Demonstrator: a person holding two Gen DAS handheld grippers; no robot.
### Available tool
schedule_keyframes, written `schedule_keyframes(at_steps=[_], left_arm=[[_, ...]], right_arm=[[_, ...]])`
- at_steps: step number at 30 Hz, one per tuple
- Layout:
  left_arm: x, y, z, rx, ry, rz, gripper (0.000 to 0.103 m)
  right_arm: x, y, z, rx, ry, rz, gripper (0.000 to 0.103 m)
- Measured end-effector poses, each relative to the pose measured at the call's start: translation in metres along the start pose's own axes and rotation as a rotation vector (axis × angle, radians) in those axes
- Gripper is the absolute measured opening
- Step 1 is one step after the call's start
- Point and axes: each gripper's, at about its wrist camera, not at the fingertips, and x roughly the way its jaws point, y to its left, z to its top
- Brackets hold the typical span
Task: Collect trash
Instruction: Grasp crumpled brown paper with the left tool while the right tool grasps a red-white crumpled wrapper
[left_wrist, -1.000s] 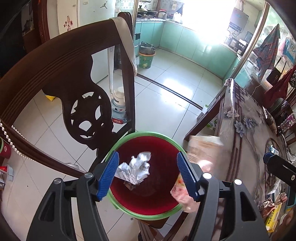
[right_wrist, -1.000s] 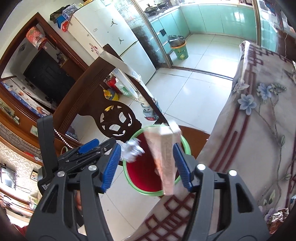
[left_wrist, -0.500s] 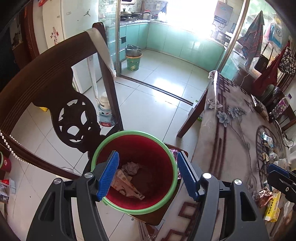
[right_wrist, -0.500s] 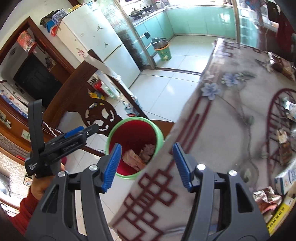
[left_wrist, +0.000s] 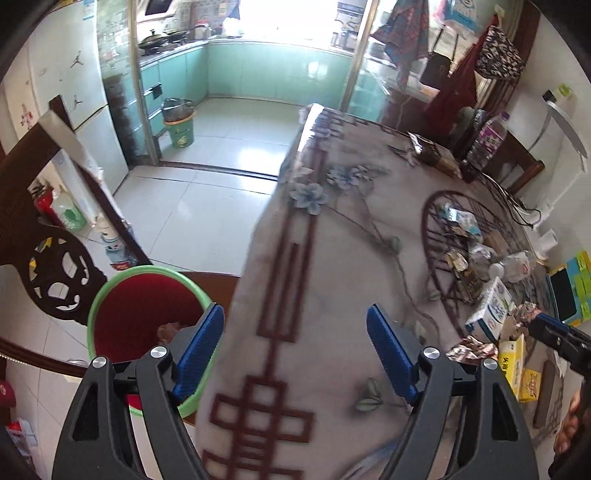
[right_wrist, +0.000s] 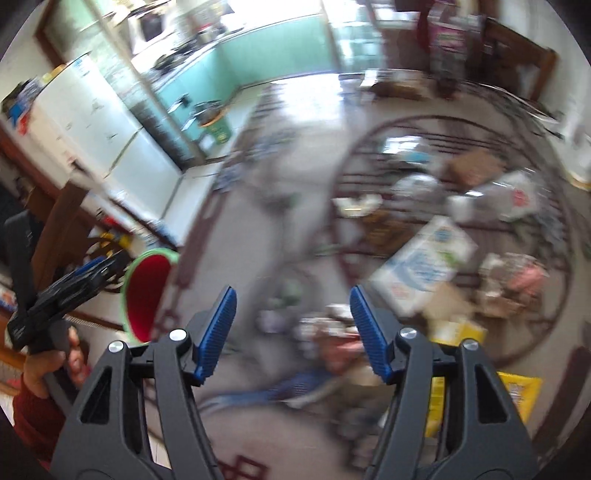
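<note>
The remaining trash (left_wrist: 476, 258) lies heaped on the bench (left_wrist: 332, 258), toward the right and farther in. The right tool (right_wrist: 291, 332) hangs just short of it, nearer than the left tool (left_wrist: 295, 347), which is over bare cloth beside the red bin (left_wrist: 144, 295). Both tools have just been opening; nothing sits between either's jaws.

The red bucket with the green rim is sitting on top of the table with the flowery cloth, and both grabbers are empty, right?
Not quite. The red bucket sits on a wooden chair beside the table, lower than the tabletop, as the left wrist view shows. The rest is right: the left gripper and right gripper are both empty.
</note>
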Motion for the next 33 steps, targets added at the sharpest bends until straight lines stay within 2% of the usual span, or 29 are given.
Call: schedule_keyframes(at_steps=[3, 6, 9, 12, 15, 17, 18, 20, 21, 23, 24, 29, 33], left_arm=[[0.011, -0.048, -0.012, 0.041, 0.062, -0.104, 0.081], [0.031, -0.096, -0.035, 0.047, 0.166, -0.248, 0.081], [0.055, -0.136, -0.059, 0.043, 0.253, -0.293, 0.081], [0.071, -0.163, -0.070, 0.000, 0.300, -0.335, 0.081], [0.086, -0.178, -0.073, -0.033, 0.324, -0.314, 0.079], [0.094, -0.183, -0.074, -0.056, 0.331, -0.306, 0.064], [0.102, -0.183, -0.075, -0.072, 0.342, -0.302, 0.041], [0.109, -0.179, -0.076, -0.114, 0.345, -0.302, 0.037], [0.108, -0.176, -0.075, -0.130, 0.337, -0.303, 0.027], [0.102, -0.173, -0.073, -0.128, 0.326, -0.288, 0.020], [0.096, -0.172, -0.072, -0.124, 0.313, -0.273, 0.002], [0.068, -0.169, -0.061, -0.068, 0.229, -0.212, 0.000], [0.058, -0.169, -0.054, -0.035, 0.207, -0.194, 0.000]], right_arm=[[-0.016, -0.059, -0.002, 0.098, -0.016, -0.077, 0.065], [-0.029, -0.102, -0.007, 0.154, -0.022, -0.121, 0.065], [-0.036, -0.132, -0.012, 0.175, -0.017, -0.133, 0.069], [-0.036, -0.150, -0.016, 0.173, -0.004, -0.121, 0.072], [-0.030, -0.161, -0.021, 0.170, 0.021, -0.108, 0.073], [-0.026, -0.170, -0.021, 0.175, 0.033, -0.093, 0.073], [-0.023, -0.174, -0.021, 0.180, 0.039, -0.088, 0.073], [-0.019, -0.183, -0.022, 0.191, 0.052, -0.086, 0.073], [-0.016, -0.188, -0.022, 0.200, 0.058, -0.084, 0.073], [-0.014, -0.197, -0.021, 0.215, 0.062, -0.073, 0.073], [-0.012, -0.201, -0.019, 0.218, 0.063, -0.072, 0.073], [-0.004, -0.211, -0.010, 0.211, 0.072, -0.067, 0.073], [0.007, -0.215, -0.004, 0.209, 0.083, -0.057, 0.073]])
